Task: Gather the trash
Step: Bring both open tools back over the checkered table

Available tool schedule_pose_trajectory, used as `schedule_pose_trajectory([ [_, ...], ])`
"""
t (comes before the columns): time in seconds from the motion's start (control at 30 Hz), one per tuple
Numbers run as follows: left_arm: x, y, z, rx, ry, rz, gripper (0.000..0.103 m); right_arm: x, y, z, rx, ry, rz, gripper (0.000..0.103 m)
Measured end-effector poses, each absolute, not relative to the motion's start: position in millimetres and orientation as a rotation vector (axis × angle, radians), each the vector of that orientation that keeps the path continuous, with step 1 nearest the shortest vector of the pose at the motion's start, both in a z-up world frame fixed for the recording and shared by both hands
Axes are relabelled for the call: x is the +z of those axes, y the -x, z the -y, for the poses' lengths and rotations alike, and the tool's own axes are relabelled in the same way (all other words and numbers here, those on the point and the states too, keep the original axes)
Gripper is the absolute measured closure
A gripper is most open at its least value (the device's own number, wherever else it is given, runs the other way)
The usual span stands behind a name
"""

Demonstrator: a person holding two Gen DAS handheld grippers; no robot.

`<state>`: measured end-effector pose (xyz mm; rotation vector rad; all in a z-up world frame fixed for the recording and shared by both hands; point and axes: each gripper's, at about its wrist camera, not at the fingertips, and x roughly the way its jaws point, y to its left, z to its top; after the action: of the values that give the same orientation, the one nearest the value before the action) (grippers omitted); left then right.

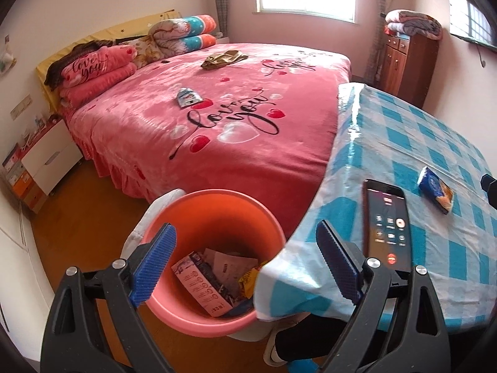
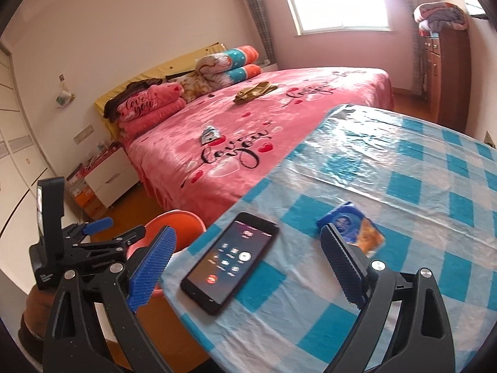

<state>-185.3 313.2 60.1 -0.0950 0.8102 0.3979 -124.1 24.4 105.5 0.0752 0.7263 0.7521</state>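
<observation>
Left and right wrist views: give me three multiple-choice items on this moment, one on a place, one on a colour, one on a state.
1. Where does the blue snack wrapper lie?
A. on the blue-and-white checked tablecloth
B. inside the bin
C. on the floor

2. What colour is the round plastic trash bin?
A. green
B. orange-pink
C. black

3. In what state is the black smartphone?
A. screen dark
B. face down
C. screen lit, showing a call screen

Answers:
1 A, the wrapper lies flat on the cloth, to the right of the phone.
2 B, the left wrist view shows its orange-pink rim and wall, with paper and packets inside.
3 C, lit round buttons and a red one show on its upturned screen.
</observation>
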Motion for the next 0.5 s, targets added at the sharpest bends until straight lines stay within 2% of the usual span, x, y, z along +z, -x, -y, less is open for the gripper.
schedule_pose_trajectory([
  [0.5,79,158,-244,0.281,-0.008,-0.795,0.011,89,101,60,0.615,-0.222,-0.728,0.007],
])
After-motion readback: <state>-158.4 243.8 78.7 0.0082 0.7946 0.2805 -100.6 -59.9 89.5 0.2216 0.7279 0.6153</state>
